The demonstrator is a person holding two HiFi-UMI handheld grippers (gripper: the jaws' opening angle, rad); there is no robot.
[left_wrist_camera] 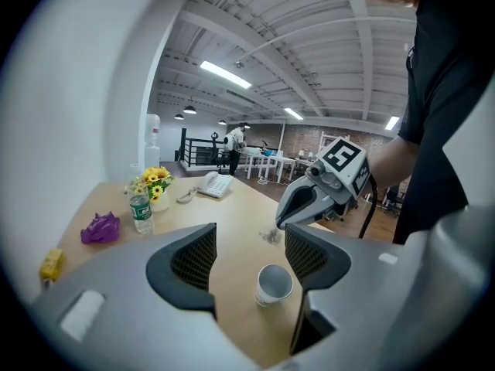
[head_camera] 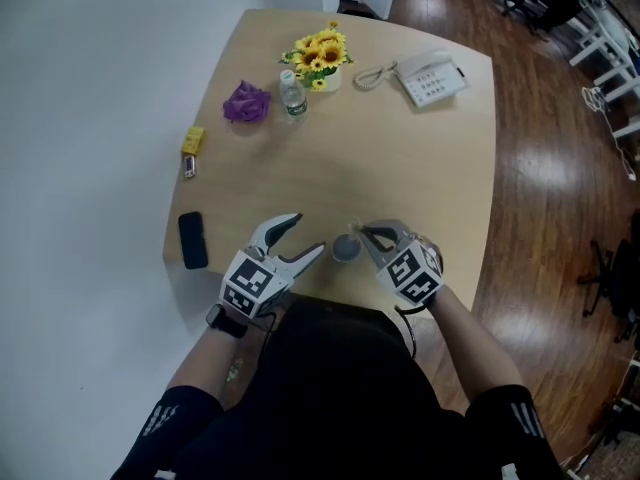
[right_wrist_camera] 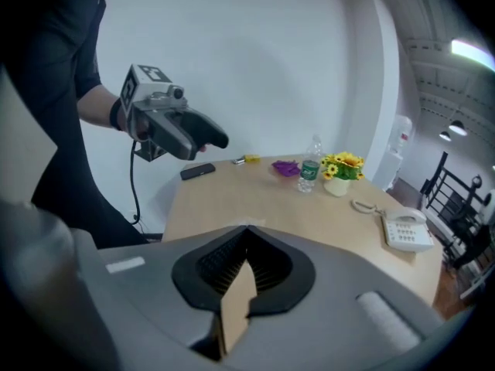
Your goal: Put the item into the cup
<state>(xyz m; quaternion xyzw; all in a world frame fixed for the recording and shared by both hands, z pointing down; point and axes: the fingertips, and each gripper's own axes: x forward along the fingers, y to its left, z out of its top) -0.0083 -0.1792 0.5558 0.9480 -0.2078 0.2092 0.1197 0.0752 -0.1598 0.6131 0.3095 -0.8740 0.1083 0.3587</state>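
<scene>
A small white paper cup point(head_camera: 345, 250) point(left_wrist_camera: 274, 283) stands upright on the wooden table point(head_camera: 400, 158) near its front edge, between my two grippers. My left gripper point(head_camera: 308, 233) point(left_wrist_camera: 249, 234) is open, with nothing between its jaws, and the cup sits just ahead of them. My right gripper point(head_camera: 362, 231) point(left_wrist_camera: 280, 224) point(right_wrist_camera: 247, 229) is shut, its tips low over the table just beyond the cup. A small grey crumpled item point(left_wrist_camera: 271, 236) sits at those tips and looks pinched by them. The left gripper point(right_wrist_camera: 220, 139) shows raised at the left of the right gripper view.
At the table's far side are a pot of sunflowers point(head_camera: 320, 56), a water bottle point(head_camera: 291, 94), a purple crumpled thing point(head_camera: 246, 102) and a white desk telephone point(head_camera: 430, 76). A yellow block point(head_camera: 193, 140) and a black phone point(head_camera: 193, 239) lie near the left edge.
</scene>
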